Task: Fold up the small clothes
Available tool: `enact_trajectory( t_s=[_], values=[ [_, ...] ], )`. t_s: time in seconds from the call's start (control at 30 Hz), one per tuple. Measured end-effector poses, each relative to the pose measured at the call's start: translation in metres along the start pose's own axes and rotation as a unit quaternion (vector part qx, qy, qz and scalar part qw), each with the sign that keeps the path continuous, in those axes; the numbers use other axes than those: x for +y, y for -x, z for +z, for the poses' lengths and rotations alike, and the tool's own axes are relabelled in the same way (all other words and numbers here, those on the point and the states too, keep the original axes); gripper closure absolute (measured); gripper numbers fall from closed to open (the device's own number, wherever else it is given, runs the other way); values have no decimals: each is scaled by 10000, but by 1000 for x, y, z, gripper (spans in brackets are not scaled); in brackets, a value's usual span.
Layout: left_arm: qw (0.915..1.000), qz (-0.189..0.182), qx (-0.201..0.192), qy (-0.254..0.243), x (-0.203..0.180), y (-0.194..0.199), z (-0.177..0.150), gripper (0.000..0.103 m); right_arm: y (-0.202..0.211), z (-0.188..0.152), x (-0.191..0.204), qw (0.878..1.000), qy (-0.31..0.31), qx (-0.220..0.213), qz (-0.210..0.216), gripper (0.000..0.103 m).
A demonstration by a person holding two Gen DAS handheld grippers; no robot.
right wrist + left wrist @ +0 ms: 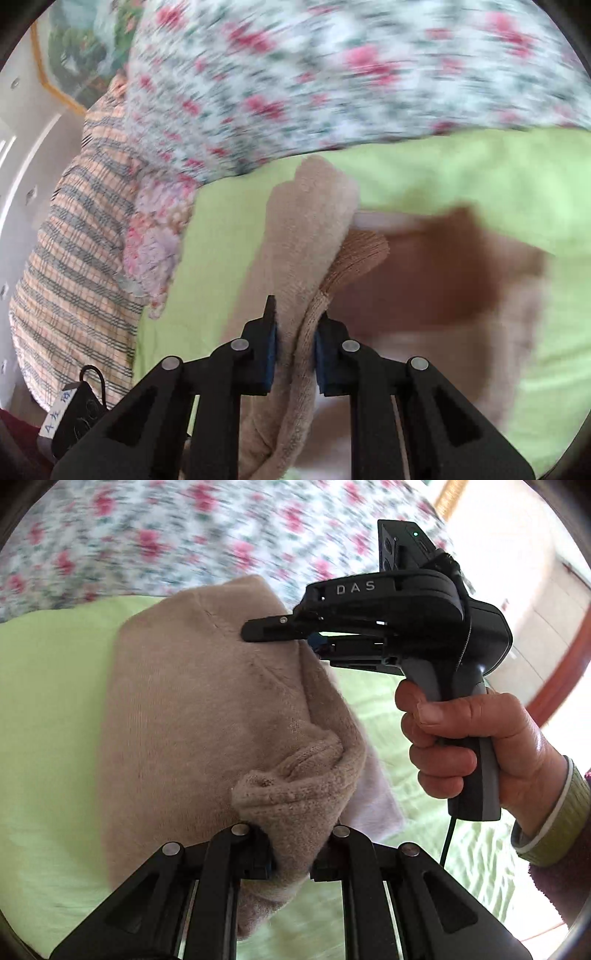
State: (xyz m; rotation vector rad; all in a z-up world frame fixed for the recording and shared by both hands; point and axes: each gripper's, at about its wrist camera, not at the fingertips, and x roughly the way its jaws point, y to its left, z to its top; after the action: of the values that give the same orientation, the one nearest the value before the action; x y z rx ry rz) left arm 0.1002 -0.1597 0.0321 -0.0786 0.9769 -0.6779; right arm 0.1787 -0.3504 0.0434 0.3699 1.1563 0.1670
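A beige knit garment (192,709) lies partly folded on a light green sheet (48,686). My left gripper (291,860) is shut on a bunched ribbed edge of it at the near side. In the left wrist view my right gripper (280,638) reaches in from the right, held by a hand (461,738). Its upper finger lies over the garment's far fold and the lower one is hidden behind cloth. In the right wrist view the right gripper (294,354) has its blue pads pressed on a thick fold of the beige garment (306,229).
A floral quilt (166,535) is piled along the far side of the sheet. A plaid pillow (74,240) lies at the left. A pale white cloth (376,797) peeks out under the garment's right edge. Both views are motion-blurred.
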Motion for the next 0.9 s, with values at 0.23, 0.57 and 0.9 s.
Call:
enact_trajectory(
  t_s=[0.23, 0.57, 0.9],
  values=[
    [9986, -229, 387, -285, -47, -47, 2, 92, 11, -7, -40, 9988, 0, 11, -490, 85],
    [9951, -257, 921, -251, -40, -91, 5, 86, 9, -18, -63, 9930, -60, 180, -1169, 77],
    [9963, 29, 793, 333, 31, -19, 22, 31, 48, -56, -59, 9936, -671, -173, -889, 21]
  ],
)
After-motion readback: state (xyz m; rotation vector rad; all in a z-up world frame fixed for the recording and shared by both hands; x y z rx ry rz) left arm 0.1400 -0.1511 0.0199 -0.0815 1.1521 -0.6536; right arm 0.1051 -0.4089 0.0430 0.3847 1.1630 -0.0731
